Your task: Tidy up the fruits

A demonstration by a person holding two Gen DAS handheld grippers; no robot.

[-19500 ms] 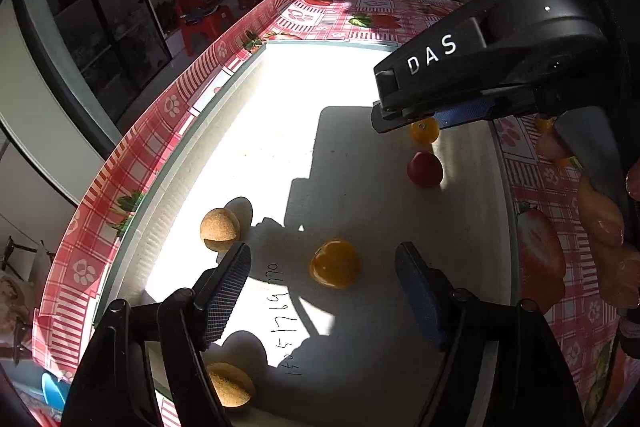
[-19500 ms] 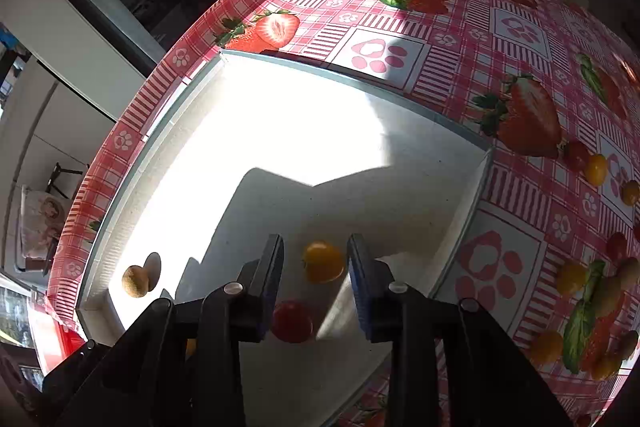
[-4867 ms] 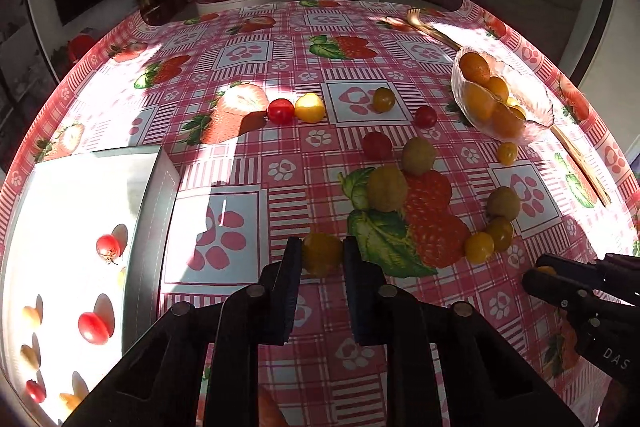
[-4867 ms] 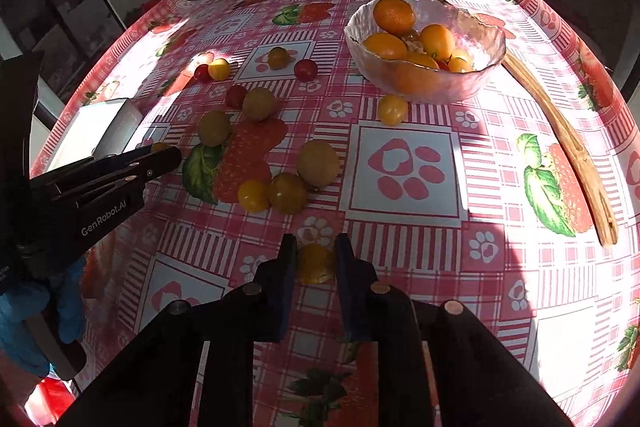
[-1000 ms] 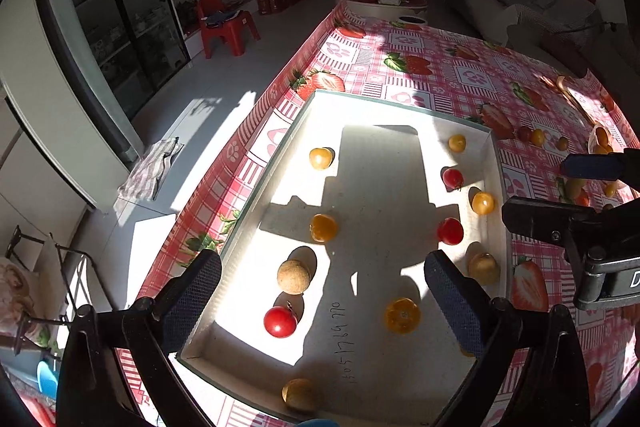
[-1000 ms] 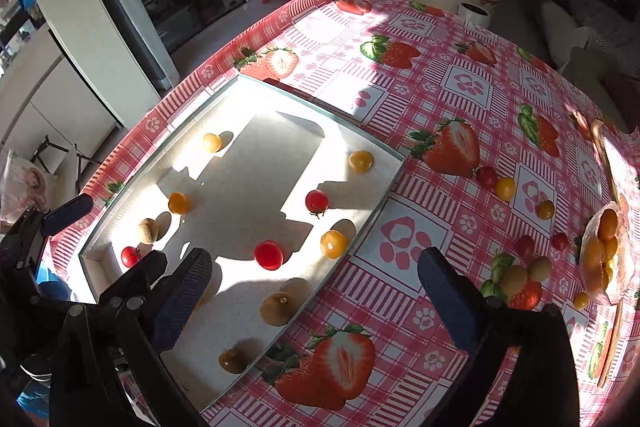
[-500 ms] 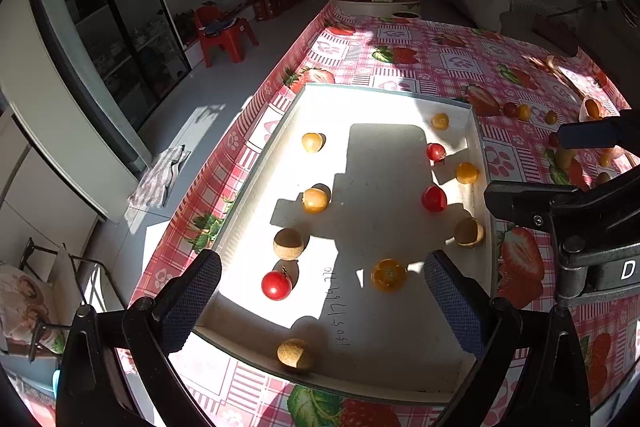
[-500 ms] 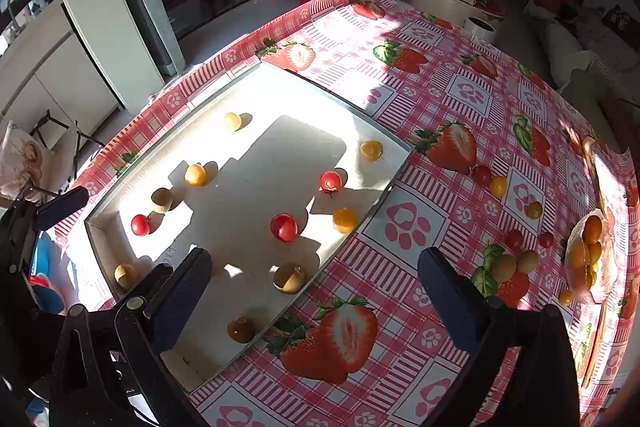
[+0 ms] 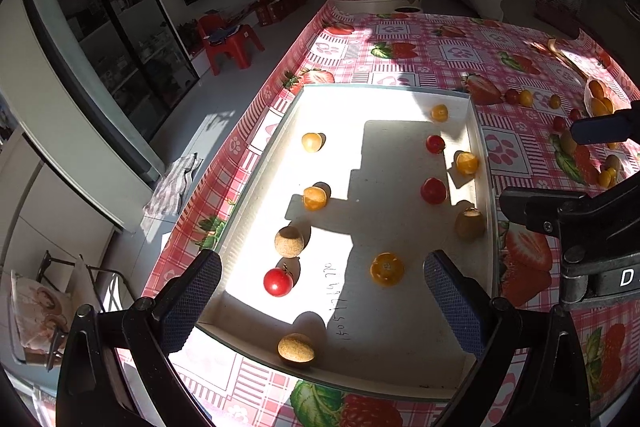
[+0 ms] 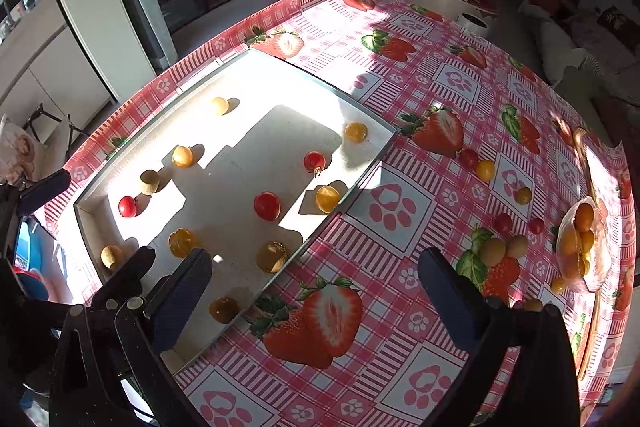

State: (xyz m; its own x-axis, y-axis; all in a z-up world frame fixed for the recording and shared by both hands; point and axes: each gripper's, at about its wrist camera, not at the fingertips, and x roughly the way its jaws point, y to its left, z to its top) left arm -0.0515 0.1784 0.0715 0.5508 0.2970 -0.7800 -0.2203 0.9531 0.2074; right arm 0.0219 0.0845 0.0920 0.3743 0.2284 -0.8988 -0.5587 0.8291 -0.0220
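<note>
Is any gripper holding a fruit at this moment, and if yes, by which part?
Nothing is held. The left gripper and the right gripper are both wide open above the white tray, with no fruit between their fingers.

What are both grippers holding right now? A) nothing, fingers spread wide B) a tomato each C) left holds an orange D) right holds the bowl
A: the left gripper and right gripper both show widely spread fingers with nothing between them; fruit lies loose in the white tray.

Glass bowl (image 9: 596, 99) cut by right gripper's fingers (image 9: 600, 129); handwritten digits on tray floor (image 9: 336, 303) unclear; tray near corner (image 10: 176, 355) hidden behind fingers (image 10: 180, 291).
</note>
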